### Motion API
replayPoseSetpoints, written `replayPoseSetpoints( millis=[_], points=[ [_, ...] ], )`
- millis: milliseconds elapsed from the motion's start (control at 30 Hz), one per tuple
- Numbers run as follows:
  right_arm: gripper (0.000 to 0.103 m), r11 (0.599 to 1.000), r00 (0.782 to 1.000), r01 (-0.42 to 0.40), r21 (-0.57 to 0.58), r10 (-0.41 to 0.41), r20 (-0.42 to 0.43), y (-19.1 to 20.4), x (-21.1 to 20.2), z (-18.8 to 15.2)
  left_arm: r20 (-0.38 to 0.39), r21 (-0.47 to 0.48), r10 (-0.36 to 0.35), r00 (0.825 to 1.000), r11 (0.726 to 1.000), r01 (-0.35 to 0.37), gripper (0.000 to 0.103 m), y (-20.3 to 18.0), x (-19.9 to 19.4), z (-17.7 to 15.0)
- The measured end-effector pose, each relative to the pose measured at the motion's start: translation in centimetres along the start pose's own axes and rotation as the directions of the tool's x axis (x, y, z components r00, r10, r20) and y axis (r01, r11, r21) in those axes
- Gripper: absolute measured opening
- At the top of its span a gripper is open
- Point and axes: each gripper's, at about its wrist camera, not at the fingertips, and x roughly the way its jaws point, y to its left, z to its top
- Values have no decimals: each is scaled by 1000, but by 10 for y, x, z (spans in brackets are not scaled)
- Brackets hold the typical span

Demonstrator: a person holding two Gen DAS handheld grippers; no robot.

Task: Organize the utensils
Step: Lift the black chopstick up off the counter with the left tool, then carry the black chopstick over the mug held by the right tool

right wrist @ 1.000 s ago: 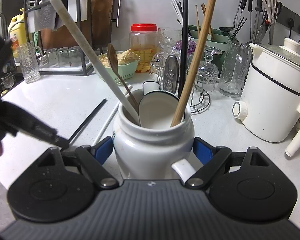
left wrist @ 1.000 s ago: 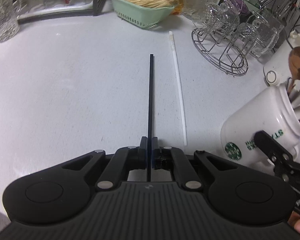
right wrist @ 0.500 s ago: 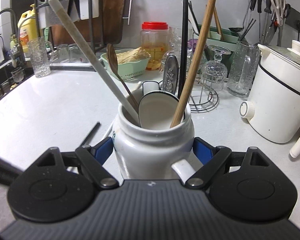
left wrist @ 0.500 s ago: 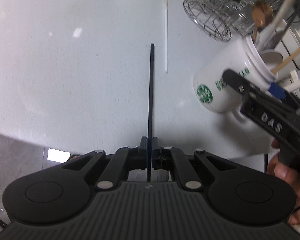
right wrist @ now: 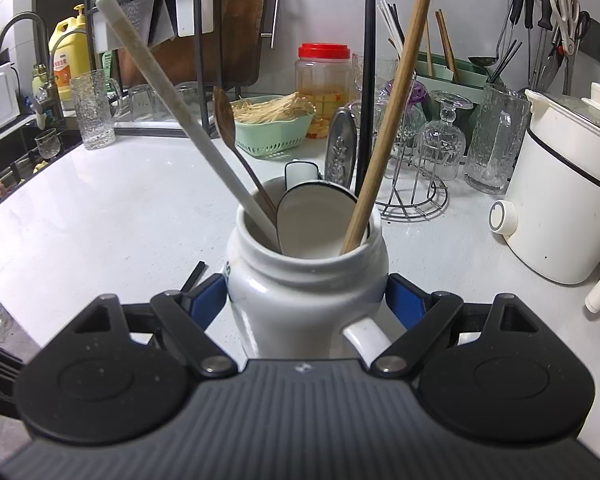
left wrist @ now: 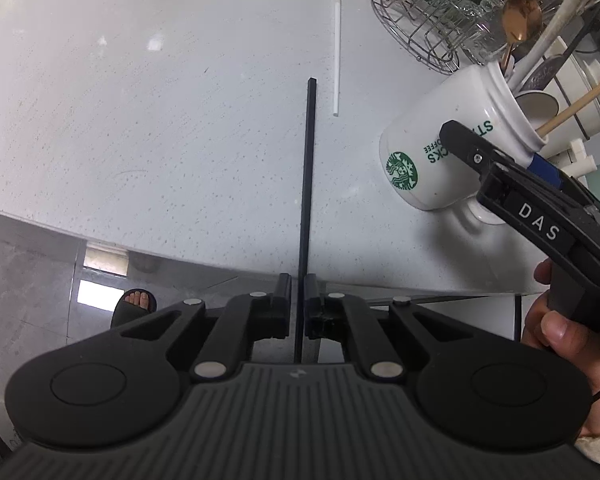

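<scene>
1. The black chopstick [left wrist: 307, 184] is a thin, straight, square-edged stick; in the left wrist view it runs from the left gripper [left wrist: 299, 308] toward 12 o'clock, out over the pale speckled table [left wrist: 140, 120].
2. The left jaws are pressed nearly together, pinching the chopstick's near end — a sliver of gap shows on either side of it.
3. A white chopstick [left wrist: 336, 48] lies flat on the table at about 1 o'clock from the black one's tip, apart from it.
4. The white mug [right wrist: 306, 284] with the green logo holds spoons, a ladle and long sticks, handles up; from the left camera it sits at 2 o'clock.
5. The right gripper [right wrist: 306, 296] has its jaws spread around the mug's body, the blue pads [right wrist: 404, 300] pressed on its two sides — the mug's handle points back at the camera.
6. A hand [left wrist: 560, 320] grips the right gripper's handle at 3 o'clock in the left view.
</scene>
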Motion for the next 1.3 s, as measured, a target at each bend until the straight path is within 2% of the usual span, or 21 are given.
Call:
replayPoseSetpoints(
  millis=[200, 400, 567, 700, 767, 967, 1300],
  points=[
    [88, 1000, 1000, 10, 10, -10, -7, 2, -3, -2, -61, 7, -45, 997, 999, 45, 8, -6, 16, -1],
    [88, 1000, 1000, 21, 13, -20, -17, 7, -8, -4, -106, 38, -47, 993, 998, 51, 9, -11, 36, 0],
    [88, 999, 999, 30, 17, -30, -22, 8, -9, -5, -104, 35, -37, 994, 999, 40, 9, -8, 39, 1],
    [88, 999, 999, 32, 16, -32, -26, 8, -9, -4, -92, 9, -82, 992, 996, 83, 7, 1, 41, 3],
    [88, 999, 999, 33, 12, -32, -25, 9, -9, -5, -94, -7, -83, 992, 997, 83, 6, 4, 41, 4],
    [89, 999, 999, 35, -2, -35, -15, 11, -9, -7, -58, 26, -115, 992, 993, 117, 5, 1, 17, 12],
    [89, 999, 999, 45, -25, -45, -19, 14, -9, -8, -14, 111, -123, 992, 986, 124, 5, -8, -44, 43]
  ],
)
